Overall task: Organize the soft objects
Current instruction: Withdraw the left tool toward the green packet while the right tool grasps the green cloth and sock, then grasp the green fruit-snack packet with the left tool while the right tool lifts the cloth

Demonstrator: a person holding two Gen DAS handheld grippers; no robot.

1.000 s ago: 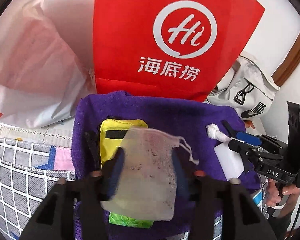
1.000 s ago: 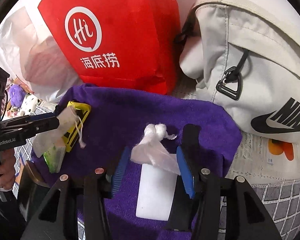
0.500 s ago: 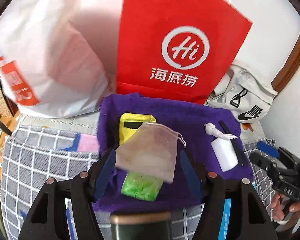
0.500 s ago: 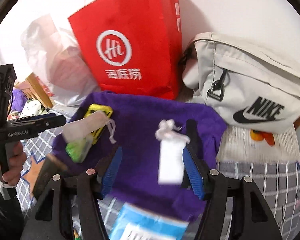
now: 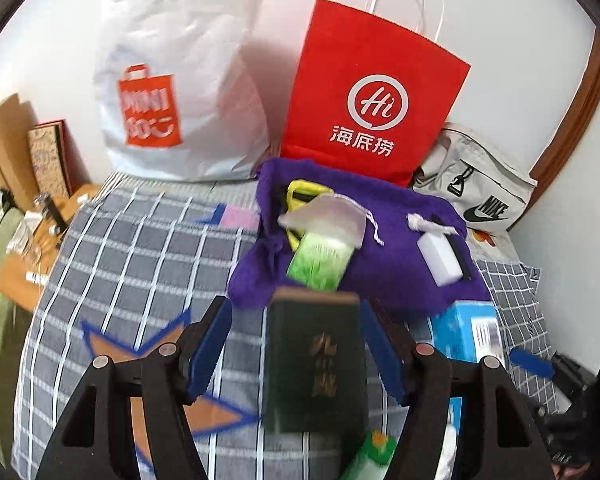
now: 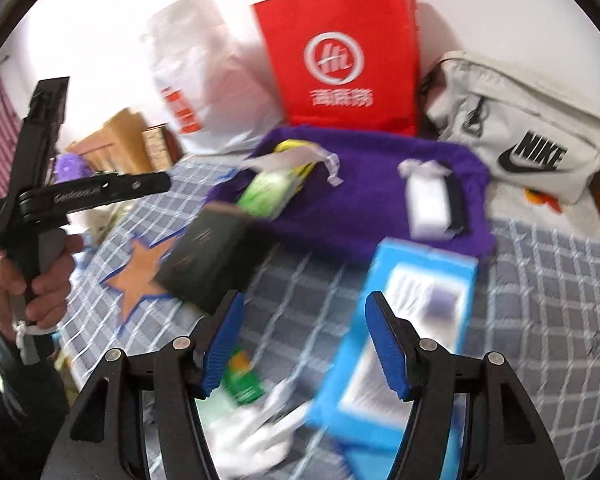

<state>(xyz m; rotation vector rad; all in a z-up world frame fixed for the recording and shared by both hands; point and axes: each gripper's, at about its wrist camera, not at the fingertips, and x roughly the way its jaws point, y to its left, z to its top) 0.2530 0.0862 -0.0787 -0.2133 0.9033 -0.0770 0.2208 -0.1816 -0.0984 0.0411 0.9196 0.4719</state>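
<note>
A purple towel [image 5: 384,276] [image 6: 364,204] lies on the checked bed. On it sit a translucent mesh drawstring pouch [image 5: 324,218] [image 6: 288,160], a green packet [image 5: 320,262] [image 6: 266,194], a yellow item [image 5: 306,192] and a white block with a knotted white bag [image 5: 438,256] [image 6: 426,200]. My left gripper [image 5: 296,350] is open and empty, pulled back over a dark green box [image 5: 316,364] [image 6: 208,260]. My right gripper [image 6: 302,344] is open and empty above the bed, beside a blue box [image 6: 396,332] [image 5: 466,330].
A red paper bag [image 5: 372,104] [image 6: 340,56], a white plastic bag [image 5: 180,92] and a grey Nike bag [image 5: 476,192] [image 6: 520,136] stand against the wall. A small green bottle [image 6: 242,380] and white cloth [image 6: 252,436] lie near. The bed edge drops off left.
The left gripper let go of the mesh pouch onto the towel and drew back. The right gripper withdrew from the white block. Both views now take in more of the bed.
</note>
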